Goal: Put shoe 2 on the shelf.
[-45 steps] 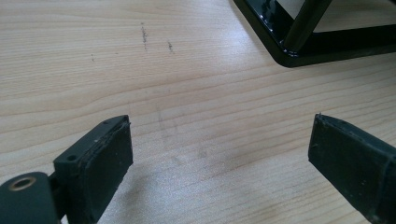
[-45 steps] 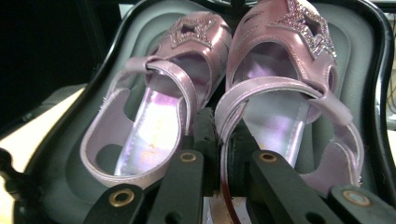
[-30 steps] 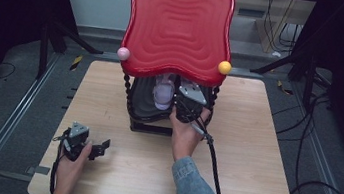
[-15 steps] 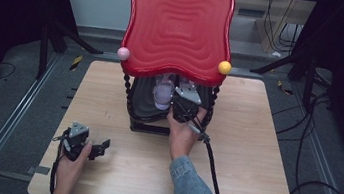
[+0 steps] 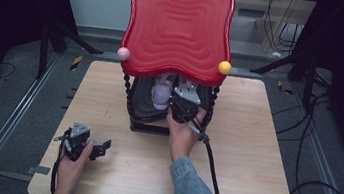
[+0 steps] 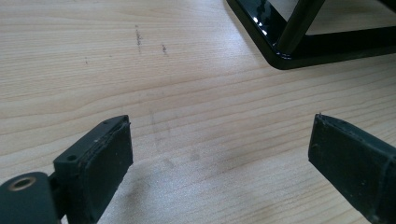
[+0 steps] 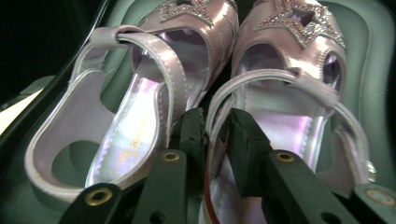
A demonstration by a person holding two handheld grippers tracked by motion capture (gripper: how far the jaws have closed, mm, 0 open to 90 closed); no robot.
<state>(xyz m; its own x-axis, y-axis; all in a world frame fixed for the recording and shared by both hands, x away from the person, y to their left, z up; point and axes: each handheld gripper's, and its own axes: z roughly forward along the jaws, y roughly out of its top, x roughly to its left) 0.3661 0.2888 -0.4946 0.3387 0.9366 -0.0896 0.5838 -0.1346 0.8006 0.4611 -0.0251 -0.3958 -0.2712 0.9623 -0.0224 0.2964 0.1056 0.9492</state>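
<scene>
High view, item one: my right gripper reaches under the glossy red rippled tray that tops a black stand; the tray's front edge cuts off the jaw tips, so I cannot read them from here. One pale lilac sandal shows in the dark lower basin, just beside the gripper; the tray hides its toe. A pink ball and a yellow ball sit at the tray's front corners. My left gripper rests low over the pale wooden table, well apart from the stand.

Left gripper view, item two: both black rubber-faced jaws stand wide apart with nothing between them, over bare light-grained wood with a few faint scuffs. A corner of the stand's shiny black base is cut off by the upper edge.

Right gripper view, item three: two sandals lie side by side in the basin, satin-sheen lilac with glittery star trim at the toes, the toes cut off above. The jaws have just been opening, and now stand slightly apart around the thin heel strap of the right-hand sandal; whether the pads press on it I cannot tell. The left-hand sandal lies just beside them.
</scene>
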